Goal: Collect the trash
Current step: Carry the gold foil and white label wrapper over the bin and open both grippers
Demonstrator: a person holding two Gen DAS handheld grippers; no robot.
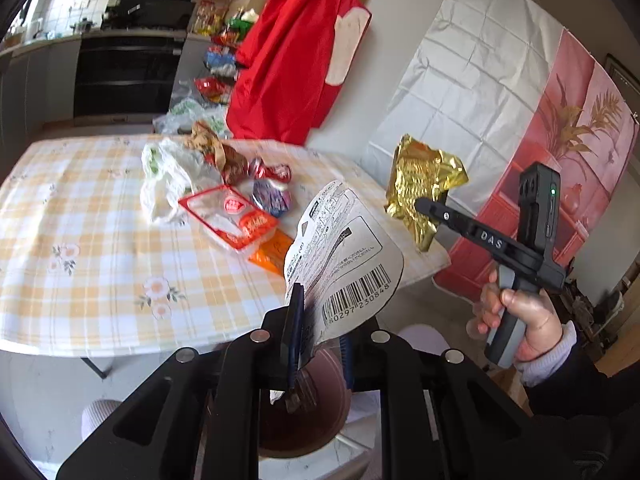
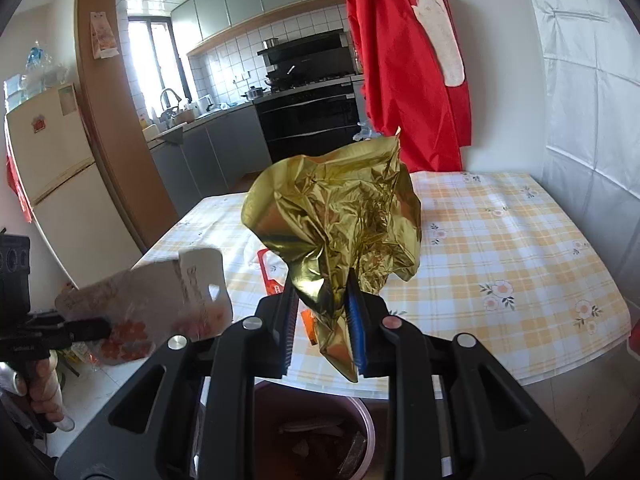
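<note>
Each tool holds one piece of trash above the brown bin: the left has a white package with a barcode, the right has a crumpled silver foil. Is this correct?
Almost. The foil in the right tool is gold, not silver, as the right wrist view shows. The rest holds: the left tool grips the white barcode package, both above the brown bin.

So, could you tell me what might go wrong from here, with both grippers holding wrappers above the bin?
1. The gold foil wrapper is pinched only at its lower end by the right gripper; light and crumpled, it may drift past the brown bin when released.
2. The white barcode packet in the left gripper leans toward the table, so it could drop outside the bin.
</note>
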